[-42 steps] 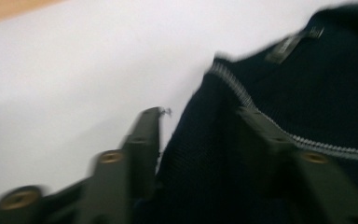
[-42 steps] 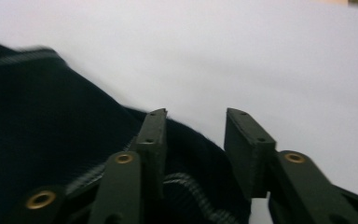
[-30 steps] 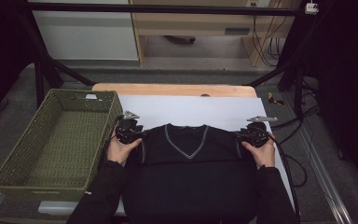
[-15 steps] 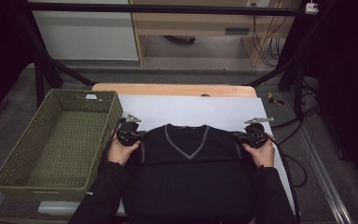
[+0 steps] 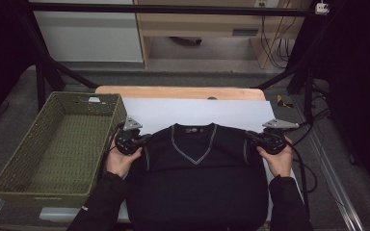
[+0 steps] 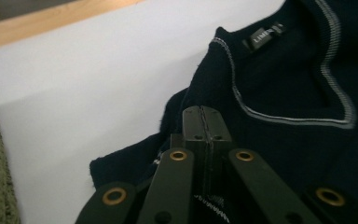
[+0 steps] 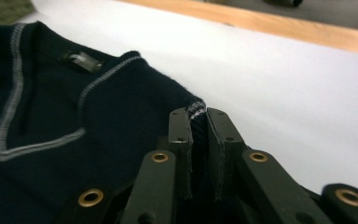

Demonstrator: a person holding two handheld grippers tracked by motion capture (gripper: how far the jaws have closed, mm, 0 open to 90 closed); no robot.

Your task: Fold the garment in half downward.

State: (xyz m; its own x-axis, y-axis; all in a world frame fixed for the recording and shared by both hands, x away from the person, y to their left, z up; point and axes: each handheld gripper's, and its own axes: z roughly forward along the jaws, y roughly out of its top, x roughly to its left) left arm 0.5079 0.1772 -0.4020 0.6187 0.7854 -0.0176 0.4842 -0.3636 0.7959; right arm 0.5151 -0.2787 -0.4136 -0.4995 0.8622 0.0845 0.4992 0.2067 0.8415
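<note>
A dark navy V-neck sweater (image 5: 202, 178) with pale trim lies flat on the white sheet (image 5: 197, 111), collar away from me. My left gripper (image 5: 144, 140) is shut on the sweater's left shoulder edge. In the left gripper view the jaws (image 6: 204, 112) meet tightly over the dark knit (image 6: 284, 70). My right gripper (image 5: 248, 137) has just been closing its jaws and pinches the right shoulder corner. In the right gripper view the trimmed corner of the sweater (image 7: 74, 116) sits between the fingertips of that gripper (image 7: 199, 114). A hand holds each gripper.
A green woven basket (image 5: 38, 197) stands at the left, touching the sheet's edge. The wooden table edge (image 5: 183, 91) runs behind the sheet. Black frame posts rise at both sides, and cables (image 5: 313, 168) hang off the right side.
Both grippers' jaws have closed on the sweater's shoulders. Both hands have risen a little, and the shoulder corners have lifted off the sheet with them.
</note>
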